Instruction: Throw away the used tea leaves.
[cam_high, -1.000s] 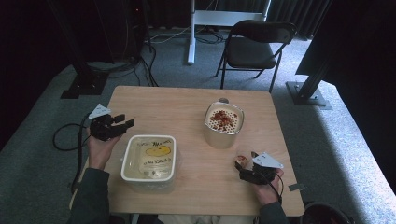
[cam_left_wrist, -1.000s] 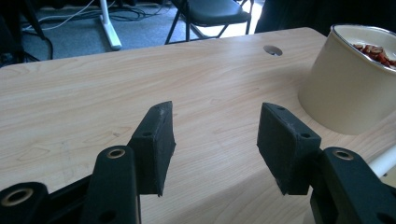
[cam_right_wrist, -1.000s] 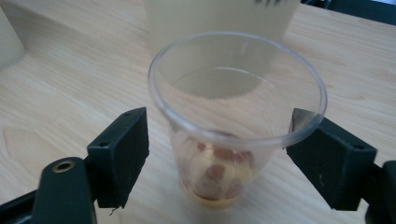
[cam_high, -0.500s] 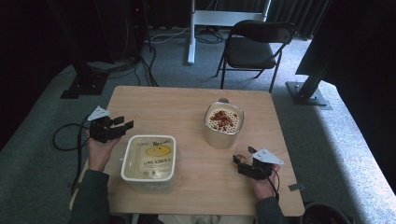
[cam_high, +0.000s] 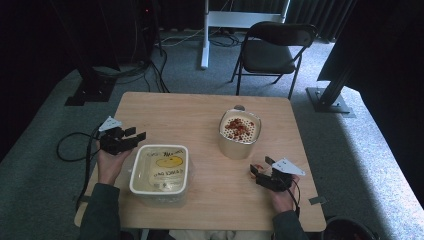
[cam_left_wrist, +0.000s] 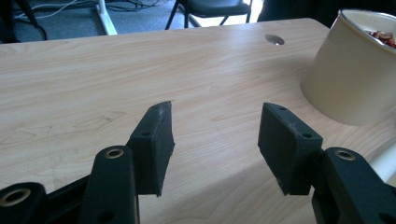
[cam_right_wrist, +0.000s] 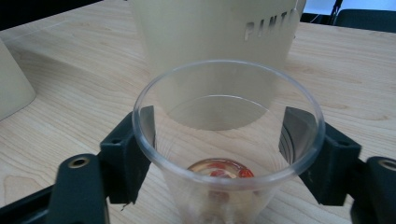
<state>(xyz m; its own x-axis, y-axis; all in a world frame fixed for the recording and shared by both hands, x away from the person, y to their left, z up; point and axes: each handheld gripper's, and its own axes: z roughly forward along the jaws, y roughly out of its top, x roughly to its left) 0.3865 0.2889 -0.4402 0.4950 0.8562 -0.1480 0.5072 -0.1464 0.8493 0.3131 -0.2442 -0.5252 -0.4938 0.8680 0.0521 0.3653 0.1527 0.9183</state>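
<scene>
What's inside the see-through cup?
A few small red pieces sit at the bottom of the clear cup, held between the right gripper jaws. The cup's base hides what lies under them.

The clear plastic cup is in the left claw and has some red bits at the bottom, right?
Not quite: the clear plastic cup sits between the jaws of the right claw, as the right gripper view shows. The left claw is open with nothing in it. The red bits at the bottom are there.

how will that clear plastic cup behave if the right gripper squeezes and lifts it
The clear plastic cup looks thin-walled, so it would probably flex or crumple under a firm squeeze. It holds just a few red pieces at the bottom, so it is likely very light. Its smooth, tapered wall might slip down between the right gripper fingers.
</scene>
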